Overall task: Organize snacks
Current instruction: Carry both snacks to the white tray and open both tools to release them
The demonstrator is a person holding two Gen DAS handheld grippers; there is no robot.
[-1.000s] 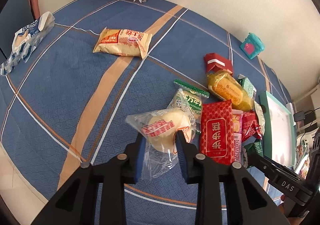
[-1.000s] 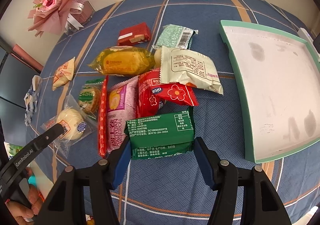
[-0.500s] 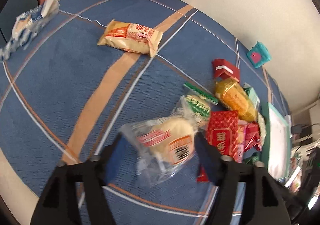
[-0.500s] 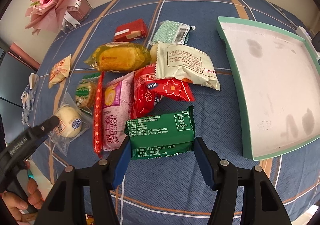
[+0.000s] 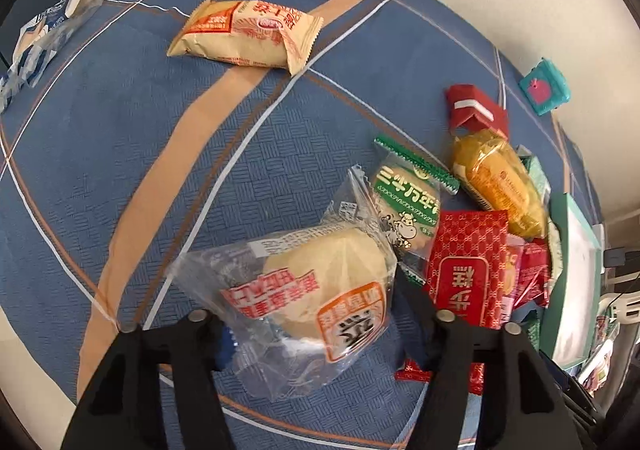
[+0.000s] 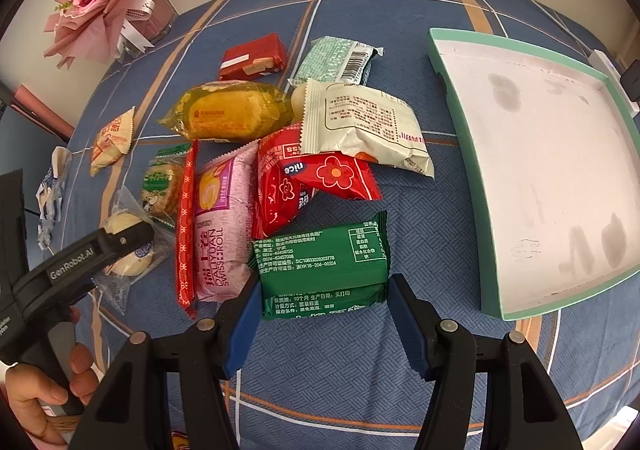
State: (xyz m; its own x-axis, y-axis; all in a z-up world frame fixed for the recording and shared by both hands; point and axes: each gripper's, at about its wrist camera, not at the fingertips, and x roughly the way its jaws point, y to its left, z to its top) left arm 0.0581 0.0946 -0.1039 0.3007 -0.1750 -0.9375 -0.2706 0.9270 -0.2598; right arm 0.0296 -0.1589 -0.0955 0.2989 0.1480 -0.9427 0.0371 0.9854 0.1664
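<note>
Far left: left gripper (image 5: 314, 314), pointing steeply down, jaws closing around a clear-wrapped pale bun (image 5: 320, 282) that lies on the blue checked tablecloth (image 6: 360, 362). Loose wrapper brushing both fingers, no firm pinch on the bun itself visible. Handle held by a person's hand (image 6: 44, 390) at the lower left corner of the right wrist view.

Moving right: a jumbled pile of snacks, among them a pink swiss roll packet (image 6: 216, 226) and overlapping red packets (image 6: 280, 194).

Right of the pile: a green packet (image 6: 320, 258), flat on the cloth, long axis running side to side. Sits squarely between the blue pads of the right gripper (image 6: 324, 314), about half open, one pad at each short end (pressing or merely touching, impossible to tell).

Far right: a shallow teal-rimmed tray (image 6: 540, 170), nothing inside.

Key relation: tray lies just to the right of the green packet, with bare cloth between. Leaves the right gripper far nearer to the tray than the left, whose bun sits well apart from it with the whole pile in between. Likely calls for a short sideways carry, rightward.
</note>
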